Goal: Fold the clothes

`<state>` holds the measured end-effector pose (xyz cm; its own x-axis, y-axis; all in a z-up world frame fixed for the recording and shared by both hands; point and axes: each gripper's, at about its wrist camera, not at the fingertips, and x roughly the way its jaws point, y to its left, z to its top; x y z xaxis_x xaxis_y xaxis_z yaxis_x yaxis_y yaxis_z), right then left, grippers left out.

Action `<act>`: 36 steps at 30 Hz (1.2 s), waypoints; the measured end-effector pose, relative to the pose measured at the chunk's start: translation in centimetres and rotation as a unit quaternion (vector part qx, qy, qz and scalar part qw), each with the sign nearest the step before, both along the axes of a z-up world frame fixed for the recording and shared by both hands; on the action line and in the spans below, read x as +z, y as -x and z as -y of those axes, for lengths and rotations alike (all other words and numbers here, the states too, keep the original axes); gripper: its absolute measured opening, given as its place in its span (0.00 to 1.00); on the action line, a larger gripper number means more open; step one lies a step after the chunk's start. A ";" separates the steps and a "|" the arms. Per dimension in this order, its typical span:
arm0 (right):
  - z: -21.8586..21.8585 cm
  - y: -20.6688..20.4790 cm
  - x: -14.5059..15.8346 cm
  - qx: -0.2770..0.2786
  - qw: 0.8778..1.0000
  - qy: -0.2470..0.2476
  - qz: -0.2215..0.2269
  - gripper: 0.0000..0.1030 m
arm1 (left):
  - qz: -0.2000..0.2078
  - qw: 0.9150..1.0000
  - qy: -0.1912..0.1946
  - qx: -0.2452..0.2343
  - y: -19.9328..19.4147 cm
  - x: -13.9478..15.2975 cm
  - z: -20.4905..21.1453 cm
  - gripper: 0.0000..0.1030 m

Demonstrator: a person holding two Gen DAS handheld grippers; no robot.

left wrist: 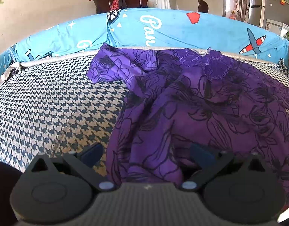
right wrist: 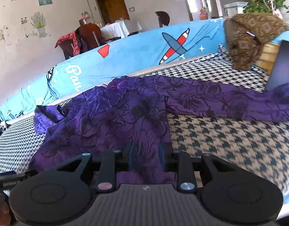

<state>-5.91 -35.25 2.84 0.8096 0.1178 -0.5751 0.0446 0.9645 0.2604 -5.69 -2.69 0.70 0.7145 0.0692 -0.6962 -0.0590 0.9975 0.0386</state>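
You have one purple flowered garment (left wrist: 210, 101) spread on one houndstooth mat (left wrist: 50, 103). One blue printed cover (left wrist: 172, 30) runs along the back, with one red-and-blue plane (right wrist: 174, 45) printed on it. You hold two grippers, one per view. One brown patterned cloth (right wrist: 246, 37) sits at the right end.

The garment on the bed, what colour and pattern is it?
The garment is purple with dark outlined flowers, clearest in the left wrist view.

Purple garment (left wrist: 210, 103) on houndstooth mat (left wrist: 56, 105)
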 end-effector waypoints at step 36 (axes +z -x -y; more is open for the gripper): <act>3.2 -15.2 -1.8 -0.112 0.993 0.005 -0.037 0.04 | -0.030 0.999 0.012 -0.010 -1.0 -1.8 0.4 1.00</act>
<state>9.24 -38.45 1.09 0.7709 -0.0666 -0.6334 0.2770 0.9306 0.2393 -4.68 -3.06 -1.06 0.6720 0.0379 -0.7396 -0.0366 0.9992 0.0180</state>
